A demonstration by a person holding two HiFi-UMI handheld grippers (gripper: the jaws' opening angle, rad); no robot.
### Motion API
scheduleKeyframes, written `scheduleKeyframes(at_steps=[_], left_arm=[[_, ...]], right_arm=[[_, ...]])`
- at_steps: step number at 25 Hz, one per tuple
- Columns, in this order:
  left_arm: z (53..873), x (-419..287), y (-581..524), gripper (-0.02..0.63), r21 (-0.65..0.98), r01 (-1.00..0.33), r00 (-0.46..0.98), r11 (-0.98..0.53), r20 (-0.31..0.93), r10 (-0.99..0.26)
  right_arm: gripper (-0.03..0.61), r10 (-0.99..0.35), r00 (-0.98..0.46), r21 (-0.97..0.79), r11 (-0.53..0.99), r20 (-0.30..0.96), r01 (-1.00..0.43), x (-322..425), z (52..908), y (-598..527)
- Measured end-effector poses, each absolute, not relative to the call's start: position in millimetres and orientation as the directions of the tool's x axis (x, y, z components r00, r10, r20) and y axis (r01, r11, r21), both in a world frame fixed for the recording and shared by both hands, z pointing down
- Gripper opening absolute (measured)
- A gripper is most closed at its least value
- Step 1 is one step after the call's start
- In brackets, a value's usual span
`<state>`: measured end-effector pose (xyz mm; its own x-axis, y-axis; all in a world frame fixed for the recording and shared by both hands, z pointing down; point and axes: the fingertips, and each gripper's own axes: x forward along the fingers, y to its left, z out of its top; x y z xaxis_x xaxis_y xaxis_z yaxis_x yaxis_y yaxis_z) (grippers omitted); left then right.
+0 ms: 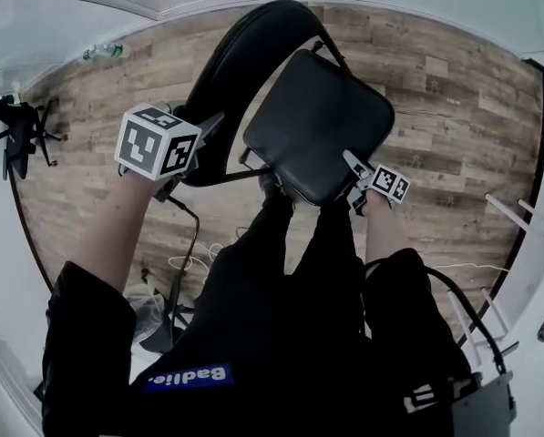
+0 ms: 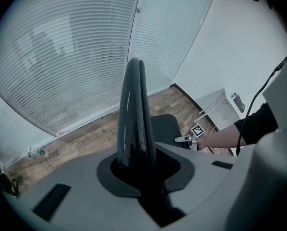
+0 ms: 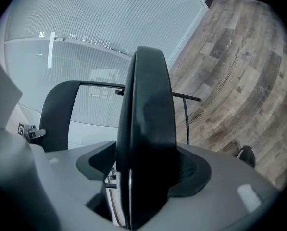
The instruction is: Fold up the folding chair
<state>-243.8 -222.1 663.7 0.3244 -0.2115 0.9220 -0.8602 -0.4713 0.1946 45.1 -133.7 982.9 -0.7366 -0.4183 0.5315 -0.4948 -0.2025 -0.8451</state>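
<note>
The black folding chair stands on the wood floor in front of me. In the head view its curved backrest [image 1: 240, 57] rises at the upper centre and its padded seat [image 1: 317, 121] tilts up toward me. My left gripper [image 1: 203, 137] is shut on the backrest's side edge, which runs edge-on between its jaws in the left gripper view [image 2: 136, 124]. My right gripper [image 1: 355, 173] is shut on the seat's front edge, and the seat [image 3: 148, 129] fills its jaws in the right gripper view. The thin metal frame [image 3: 186, 100] shows behind the seat.
A wheeled chair base [image 1: 21, 130] stands at the far left and a bottle [image 1: 103, 51] lies by the wall. Cables [image 1: 194, 262] trail on the floor by my legs. White stand legs [image 1: 518, 217] sit at the right. Window blinds [image 2: 61, 57] cover the wall.
</note>
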Motion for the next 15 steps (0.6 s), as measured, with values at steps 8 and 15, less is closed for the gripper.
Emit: scheduleKeyframes(at_steps=[8, 15], left_arm=[[636.3, -213.4, -202.3, 0.061, 0.147, -0.853, 0.284, -0.500, 0.936, -0.209], [608.3, -205.6, -189.8, 0.061, 0.104, -0.858, 0.247, -0.503, 0.942, -0.226]], right_arm=[[0.296, -0.423, -0.720, -0.833, -0.223, 0.551, -0.506, 33.3, 941.1, -126.7], [0.264, -0.437, -0.722, -0.841, -0.214, 0.537, -0.496, 1.5, 889.5, -134.1]])
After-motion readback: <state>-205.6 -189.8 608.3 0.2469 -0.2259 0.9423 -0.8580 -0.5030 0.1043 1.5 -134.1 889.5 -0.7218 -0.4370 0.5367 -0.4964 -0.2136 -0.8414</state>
